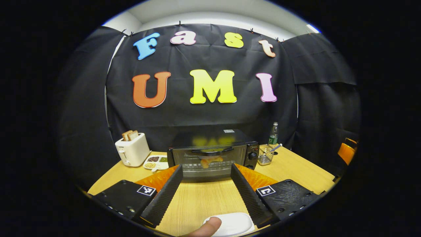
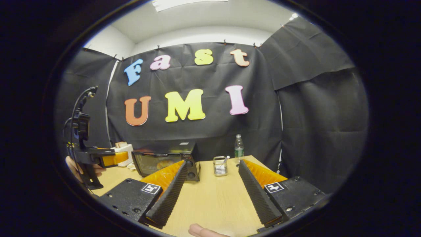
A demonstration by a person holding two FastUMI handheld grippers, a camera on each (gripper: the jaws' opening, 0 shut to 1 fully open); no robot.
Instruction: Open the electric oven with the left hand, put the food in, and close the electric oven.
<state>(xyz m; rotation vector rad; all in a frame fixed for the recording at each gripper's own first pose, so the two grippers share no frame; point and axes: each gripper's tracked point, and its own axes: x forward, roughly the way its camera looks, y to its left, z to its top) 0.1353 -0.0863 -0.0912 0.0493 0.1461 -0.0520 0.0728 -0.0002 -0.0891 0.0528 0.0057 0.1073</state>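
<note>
A white toaster (image 1: pixel 132 153) with two slices of bread (image 1: pixel 130 135) in its slots stands at the far left of the wooden tabletop (image 1: pixel 296 171). Just beside it lies a white divided dish (image 1: pixel 155 162) of seeds and grains. On the right, a wire basket (image 1: pixel 265 156) holds a utensil, with a green-labelled plastic bottle (image 1: pixel 273 133) behind it.

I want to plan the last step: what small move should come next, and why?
Probably nothing remains but to draw the left gripper back. The oven door looks closed, with food visible behind its glass, and the open jaws hold nothing.
</note>
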